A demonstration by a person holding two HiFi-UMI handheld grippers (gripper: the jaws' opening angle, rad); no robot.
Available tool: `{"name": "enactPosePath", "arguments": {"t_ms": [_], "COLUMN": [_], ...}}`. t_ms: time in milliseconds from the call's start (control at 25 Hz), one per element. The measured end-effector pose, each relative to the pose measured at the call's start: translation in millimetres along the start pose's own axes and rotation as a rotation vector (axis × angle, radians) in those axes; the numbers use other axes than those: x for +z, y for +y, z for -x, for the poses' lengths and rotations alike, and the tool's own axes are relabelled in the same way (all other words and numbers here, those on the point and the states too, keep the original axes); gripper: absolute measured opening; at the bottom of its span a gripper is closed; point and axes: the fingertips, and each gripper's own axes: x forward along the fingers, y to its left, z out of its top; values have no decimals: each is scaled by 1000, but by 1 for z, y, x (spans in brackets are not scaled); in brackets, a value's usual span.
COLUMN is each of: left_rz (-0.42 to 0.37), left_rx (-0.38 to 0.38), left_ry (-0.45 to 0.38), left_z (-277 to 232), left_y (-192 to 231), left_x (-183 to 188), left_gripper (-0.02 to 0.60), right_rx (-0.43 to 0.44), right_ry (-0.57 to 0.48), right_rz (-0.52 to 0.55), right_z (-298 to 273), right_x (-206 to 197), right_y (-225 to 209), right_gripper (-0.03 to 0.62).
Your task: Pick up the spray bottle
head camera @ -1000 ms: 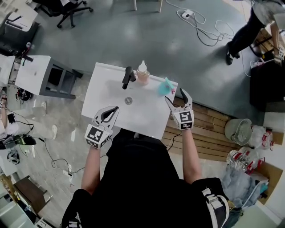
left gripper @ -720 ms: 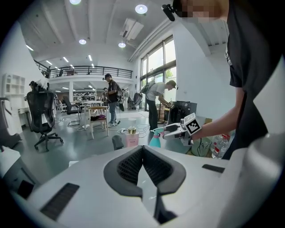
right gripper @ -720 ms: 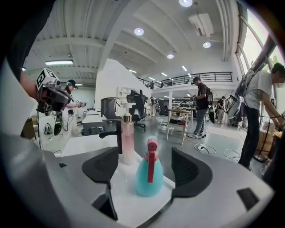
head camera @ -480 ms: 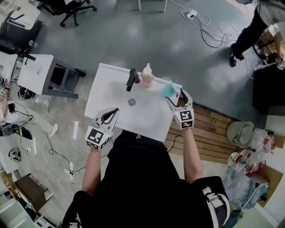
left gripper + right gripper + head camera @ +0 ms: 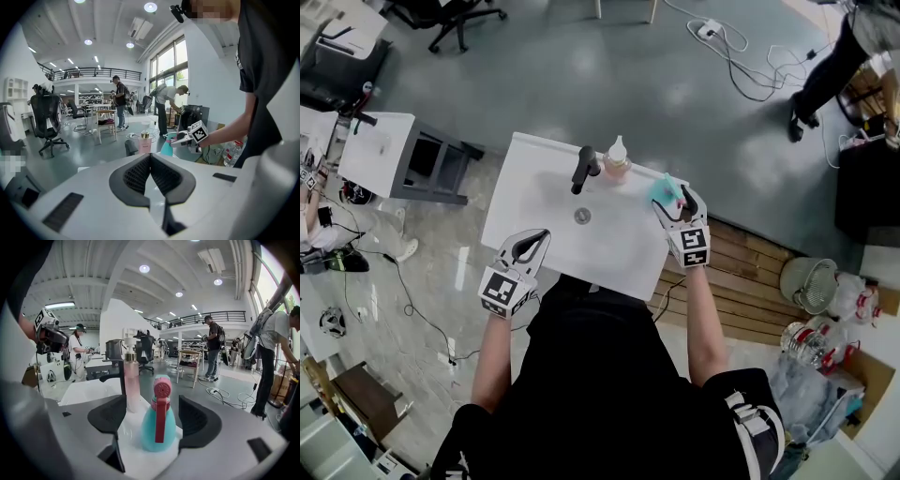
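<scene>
The spray bottle (image 5: 158, 430) stands on the sink (image 5: 525, 202) rim, right of the tap (image 5: 584, 167). The right gripper (image 5: 673, 199) has a jaw on each side of it — closing in, not squeezing yet — ready to lift. The left gripper (image 5: 150, 159), jaws pressed together and empty, sits left of the tap.

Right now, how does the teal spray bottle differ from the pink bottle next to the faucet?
The spray bottle is squat and teal with a pink trigger head; the pink bottle is tall and slender with a pale top. The spray bottle stands between the jaws of the right gripper, which are closing but not yet pressing it; the pink bottle stands outside them, beside the black faucet. Both stand upright on the white sink.
</scene>
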Motion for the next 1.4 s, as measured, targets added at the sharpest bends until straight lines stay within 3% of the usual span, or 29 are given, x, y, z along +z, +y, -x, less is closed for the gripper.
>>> {"name": "enactPosePath", "arguments": {"t_ms": [1400], "left_rz": [10], "left_rx": [12], "left_ry": [-12], "left_z": [3], "left_y": [15], "left_x": [3], "left_gripper": [21], "right_rx": [-64], "right_ry": [5], "right_rz": [35], "right_z": [-12], "right_x": [0], "right_y": [-9], "right_gripper": [158]}}
